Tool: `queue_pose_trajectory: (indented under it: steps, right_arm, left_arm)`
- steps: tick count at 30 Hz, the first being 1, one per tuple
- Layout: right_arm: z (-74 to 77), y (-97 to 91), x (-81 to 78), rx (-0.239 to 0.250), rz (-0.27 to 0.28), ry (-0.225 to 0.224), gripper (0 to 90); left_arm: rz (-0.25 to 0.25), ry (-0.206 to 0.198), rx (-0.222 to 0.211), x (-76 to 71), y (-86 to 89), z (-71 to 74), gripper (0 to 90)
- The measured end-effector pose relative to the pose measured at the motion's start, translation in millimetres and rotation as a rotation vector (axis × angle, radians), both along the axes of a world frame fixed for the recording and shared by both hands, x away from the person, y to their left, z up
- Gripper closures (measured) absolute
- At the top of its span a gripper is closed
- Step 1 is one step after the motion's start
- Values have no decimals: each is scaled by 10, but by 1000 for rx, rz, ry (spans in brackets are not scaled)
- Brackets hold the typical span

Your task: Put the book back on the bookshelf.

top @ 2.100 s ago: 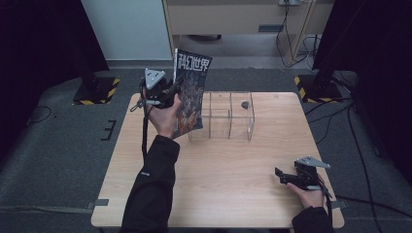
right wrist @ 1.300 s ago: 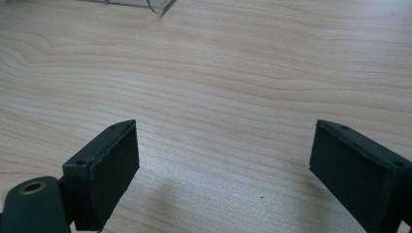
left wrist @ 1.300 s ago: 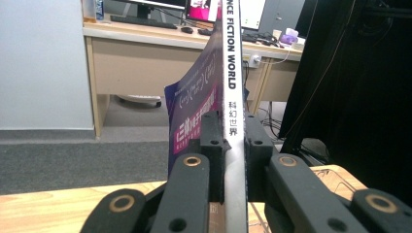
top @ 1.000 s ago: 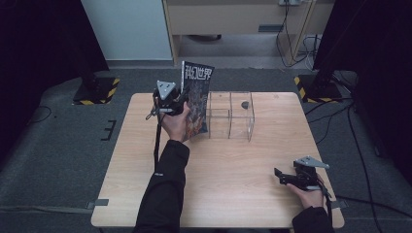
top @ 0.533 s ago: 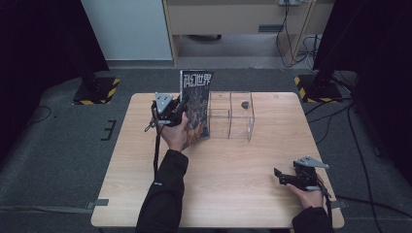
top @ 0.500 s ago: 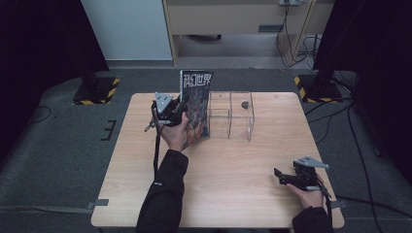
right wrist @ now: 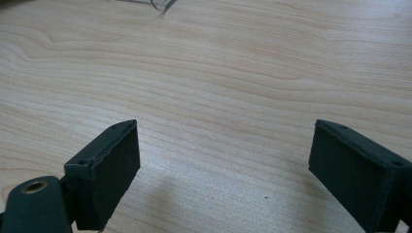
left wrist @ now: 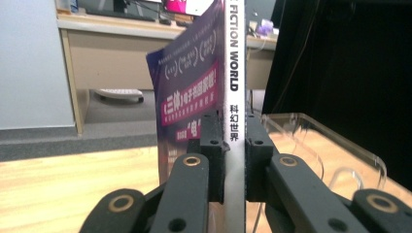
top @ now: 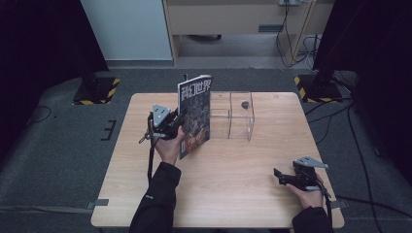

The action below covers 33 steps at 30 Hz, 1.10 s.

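I hold the magazine (top: 195,115) upright in my left hand-held gripper (top: 176,124), clamped tight on its white spine, just left of the clear box (top: 233,115) on the table (top: 233,179). Next I should slide it into 1 slot. My right hand-held gripper (top: 281,176) rests wide open, holding nothing.

Left claw (top: 180,127) clamped tight, raised; right claw (top: 278,175) gaping, resting low

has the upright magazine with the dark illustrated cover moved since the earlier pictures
Yes. The magazine, clamped in the left gripper, has shifted right and down, closer to the clear plastic divided box.
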State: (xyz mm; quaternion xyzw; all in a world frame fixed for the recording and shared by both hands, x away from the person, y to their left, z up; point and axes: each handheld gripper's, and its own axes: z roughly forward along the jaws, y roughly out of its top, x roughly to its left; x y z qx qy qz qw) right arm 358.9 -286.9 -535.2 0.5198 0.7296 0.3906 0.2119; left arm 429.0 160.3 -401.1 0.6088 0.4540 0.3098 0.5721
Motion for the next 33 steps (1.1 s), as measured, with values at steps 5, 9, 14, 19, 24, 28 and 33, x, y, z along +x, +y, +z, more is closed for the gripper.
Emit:
queue_pose_trajectory:
  steps: [5, 9, 14, 19, 24, 28, 33]
  right_arm:
    - [0, 10, -2, -3, 0, -1, 114]
    - [0, 11, -3, -3, 0, -1, 114]
    - [0, 16, -5, -5, 1, -3, 114]
    - [1, 18, -8, -9, 6, -5, 114]
    - [1, 31, -10, -8, 5, -2, 114]
    - [1, 35, -11, -10, 8, 3, 114]
    - [1, 44, -13, -7, 5, 4, 114]
  left_arm:
    - [-5, -2, 3, -94, 61, -37, 820]
    - [-17, 11, 9, -180, 107, -67, 820]
    - [-24, 30, 6, -297, 160, -110, 818]
    - [-22, 48, 17, -439, 237, -181, 817]
    - [-25, 62, 24, -527, 315, -214, 818]
    - [-36, 69, 36, -608, 351, -263, 818]
    - [-38, 61, 55, -689, 378, -278, 813]
